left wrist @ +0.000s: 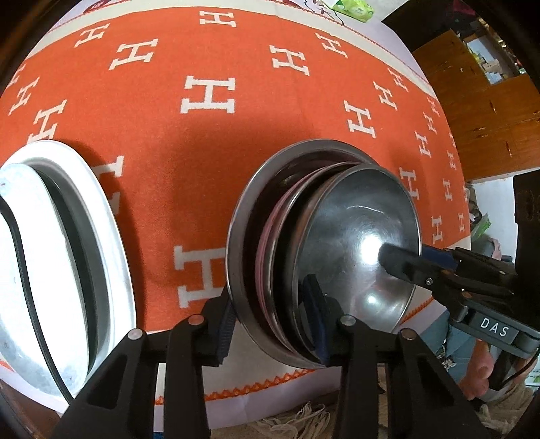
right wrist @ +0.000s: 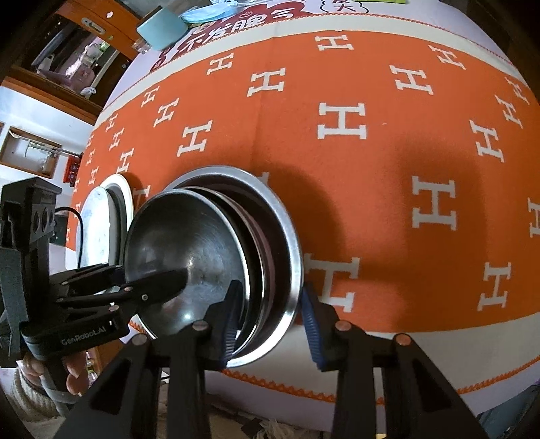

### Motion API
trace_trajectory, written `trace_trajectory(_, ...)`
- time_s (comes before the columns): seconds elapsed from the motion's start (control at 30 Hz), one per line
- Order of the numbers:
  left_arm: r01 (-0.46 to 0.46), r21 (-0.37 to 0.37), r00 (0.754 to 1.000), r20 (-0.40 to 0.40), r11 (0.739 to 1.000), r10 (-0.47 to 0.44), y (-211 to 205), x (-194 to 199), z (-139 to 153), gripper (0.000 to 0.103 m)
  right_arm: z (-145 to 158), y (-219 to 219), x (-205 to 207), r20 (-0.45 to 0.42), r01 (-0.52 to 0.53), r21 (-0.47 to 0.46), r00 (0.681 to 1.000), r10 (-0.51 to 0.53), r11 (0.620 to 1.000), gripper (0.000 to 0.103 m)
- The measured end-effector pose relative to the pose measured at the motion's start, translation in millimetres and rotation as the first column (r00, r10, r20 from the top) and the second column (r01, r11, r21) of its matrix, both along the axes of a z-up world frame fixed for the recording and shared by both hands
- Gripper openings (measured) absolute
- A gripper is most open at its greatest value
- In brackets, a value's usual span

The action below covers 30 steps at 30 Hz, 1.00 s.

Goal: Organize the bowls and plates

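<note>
The left gripper (left wrist: pixel 273 320) and the right gripper (right wrist: pixel 270 320) were each clamped on opposite rims of the nested stack of steel bowls (left wrist: pixel 354 243), probably to lift it together. Both pointed steeply down. The stack sat on the orange desk cloth (left wrist: pixel 209 141), beside the white plate (left wrist: pixel 84 216).

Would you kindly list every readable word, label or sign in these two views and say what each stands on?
"DAS": white label on the right gripper's body.
"GenRobot.AI": side of the left gripper's body.
"H", repeated in white: orange tablecloth.
Red Chinese characters on the printed sheet at the table's far edge: too distorted to read reliably.
</note>
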<state>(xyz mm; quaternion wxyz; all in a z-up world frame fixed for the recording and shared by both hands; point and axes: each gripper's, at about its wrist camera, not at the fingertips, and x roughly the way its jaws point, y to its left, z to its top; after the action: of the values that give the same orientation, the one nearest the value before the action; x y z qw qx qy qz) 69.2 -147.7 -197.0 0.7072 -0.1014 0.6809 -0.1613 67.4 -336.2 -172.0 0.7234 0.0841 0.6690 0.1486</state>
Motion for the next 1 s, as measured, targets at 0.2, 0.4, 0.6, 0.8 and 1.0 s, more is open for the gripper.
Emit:
trace_trajectory(0.2, 0.015, 0.027, 1.000, -0.001, 1.000, -0.015, -4.6, 0.3, 4.7, 0.037, -1.1, -1.3, 1.0, -0.023, 0.010, -0.007, 1.000, -0.010, 1.000, 0.032)
trace_trajectory(0.4, 0.010, 0.027, 1.000, -0.007, 1.000, -0.009, -2.6, 0.5, 8.0, 0.037, 1.0, -2.3, 1.6, -0.036, 0.022, -0.001, 0.999, -0.022, 1.000, 0.030)
trace_trajectory(0.6, -0.004, 0.029, 1.000, -0.002, 1.000, 0.004, 2.2, -1.4, 12.2, 0.037, 3.3, 0.9, 2.1, -0.051, 0.024, 0.003, 0.998, -0.024, 1.000, 0.030)
trace_trajectory(0.8, -0.054, 0.019, 0.999, 0.003, 0.998, 0.054, 24.1, -5.2, 25.8, 0.037, 16.9, 17.6, 4.8, -0.052, 0.003, 0.013, 0.999, -0.002, 1.000, 0.030)
trace_trajectory(1.0, -0.136, 0.022, 0.990, 0.038, 0.990, 0.135, 67.5, -15.0, 51.7, 0.037, 41.3, 59.1, 8.5, -0.016, -0.076, 0.032, 0.997, 0.076, 0.997, 0.030)
